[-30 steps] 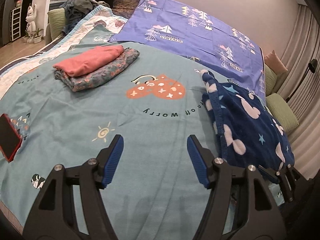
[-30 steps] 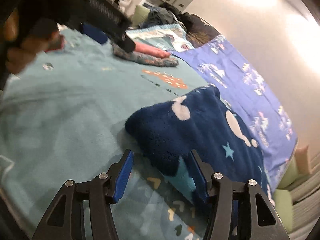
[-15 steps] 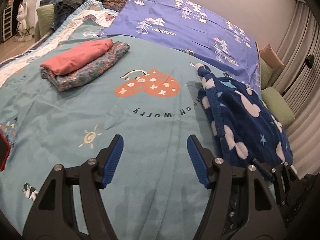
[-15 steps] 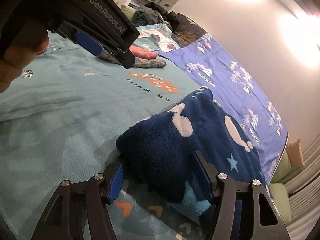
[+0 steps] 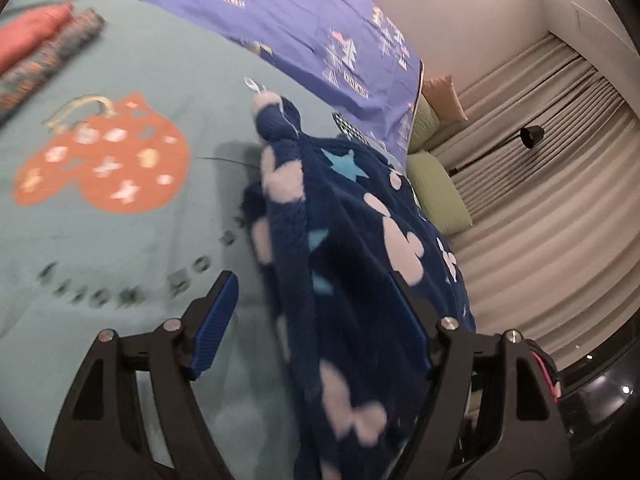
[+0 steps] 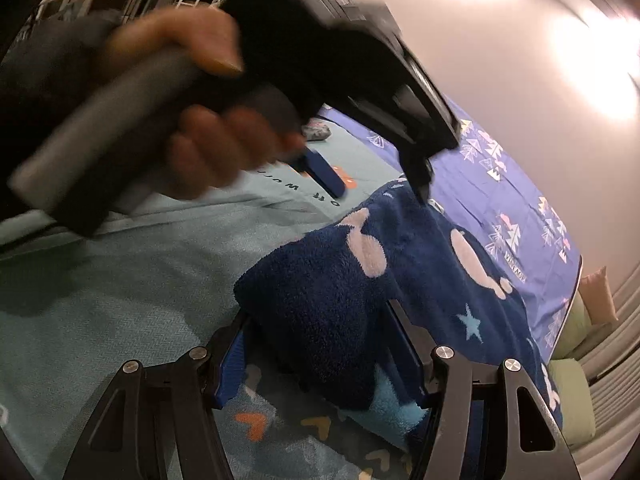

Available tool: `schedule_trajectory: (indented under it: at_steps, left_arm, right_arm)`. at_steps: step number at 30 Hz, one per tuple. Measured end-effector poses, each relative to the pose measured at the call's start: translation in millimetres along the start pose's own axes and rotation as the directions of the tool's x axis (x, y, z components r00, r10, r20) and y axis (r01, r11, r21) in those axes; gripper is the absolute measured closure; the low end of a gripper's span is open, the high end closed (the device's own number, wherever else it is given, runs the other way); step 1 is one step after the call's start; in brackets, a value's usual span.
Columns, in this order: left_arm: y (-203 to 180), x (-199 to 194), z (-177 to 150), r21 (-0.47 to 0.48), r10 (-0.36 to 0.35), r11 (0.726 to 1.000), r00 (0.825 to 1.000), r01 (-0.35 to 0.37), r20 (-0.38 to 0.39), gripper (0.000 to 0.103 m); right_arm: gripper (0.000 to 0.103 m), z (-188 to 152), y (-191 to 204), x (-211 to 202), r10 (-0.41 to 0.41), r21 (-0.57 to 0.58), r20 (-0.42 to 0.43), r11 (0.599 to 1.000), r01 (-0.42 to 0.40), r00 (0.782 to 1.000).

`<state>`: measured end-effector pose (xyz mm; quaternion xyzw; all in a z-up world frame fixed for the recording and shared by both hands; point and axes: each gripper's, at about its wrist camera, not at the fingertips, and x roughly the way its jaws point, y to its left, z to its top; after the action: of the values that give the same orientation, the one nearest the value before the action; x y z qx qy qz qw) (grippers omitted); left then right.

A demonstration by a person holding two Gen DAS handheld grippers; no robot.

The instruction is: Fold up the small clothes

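Observation:
A navy fleece garment (image 5: 348, 220) with pale mouse-head shapes and stars lies rumpled on the teal blanket (image 5: 120, 260). My left gripper (image 5: 310, 320) hovers over its near part. Its jaws are opening: the fleece runs between them against the right finger, and the left pad stands off it. A hand (image 6: 208, 152) carries this left gripper (image 6: 372, 184) above the garment's far end in the right wrist view. My right gripper (image 6: 318, 356) is open around the garment's thick folded edge (image 6: 320, 300), which fills the gap between its fingers.
A folded stack, pink on floral (image 5: 36, 48), lies at the far left of the blanket. A purple tree-print sheet (image 5: 300, 20) covers the far side. Green cushions (image 5: 436, 196), a black lamp (image 5: 532, 136) and curtains (image 5: 540, 200) stand to the right.
My left gripper has swung right from the bare blanket onto the fleece, and its jaws stand wider. The right gripper has pushed forward so that the fleece fold sits between its fingers.

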<state>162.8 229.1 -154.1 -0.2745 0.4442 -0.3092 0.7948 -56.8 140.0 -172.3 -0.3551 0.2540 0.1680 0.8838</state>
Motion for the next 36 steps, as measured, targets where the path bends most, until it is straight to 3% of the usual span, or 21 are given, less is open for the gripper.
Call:
schedule_trajectory:
  at_steps: [3, 6, 8, 11, 17, 26, 36]
  left_arm:
    - [2.4, 28.0, 6.3, -0.012, 0.000, 1.000, 0.998, 0.000, -0.059, 0.028]
    - [1.7, 34.9, 9.4, -0.028, -0.041, 0.999, 0.998, 0.040, -0.050, 0.028]
    - [0.9, 36.9, 11.3, -0.045, -0.057, 0.998, 0.996, 0.054, -0.064, 0.047]
    - [-2.9, 35.8, 12.1, -0.027, -0.052, 0.998, 0.995, 0.050, -0.087, 0.060]
    - [-16.4, 32.4, 16.9, -0.011, 0.011, 1.000, 0.995, -0.012, -0.098, 0.065]
    - [-34.8, 30.3, 27.7, 0.009, 0.076, 0.997, 0.992, -0.075, -0.099, 0.070]
    - [-101.3, 17.8, 41.9, 0.149, 0.148, 0.979, 0.988, -0.140, -0.042, 0.075]
  right_arm:
    - [0.043, 0.5, -3.7, -1.1, 0.011, 0.022, 0.002, 1.000, -0.011, 1.000]
    - [0.056, 0.8, -13.9, -2.3, 0.037, 0.075, 0.008, 0.996, -0.037, 0.999]
    - [0.069, 1.3, -21.7, -4.0, 0.067, 0.117, 0.014, 0.991, -0.069, 0.998]
    - [0.077, 3.4, -35.0, -7.6, 0.112, 0.185, 0.025, 0.976, -0.115, 0.993]
    - [0.080, 5.7, -59.3, -9.6, 0.185, 0.298, 0.037, 0.936, -0.187, 0.982]
    - [0.085, -4.8, -92.6, -20.7, 0.209, 0.392, 0.092, 0.891, -0.229, 0.974]
    - [0.087, -18.0, -154.4, -49.0, 0.196, 0.535, 0.209, 0.798, -0.279, 0.958]
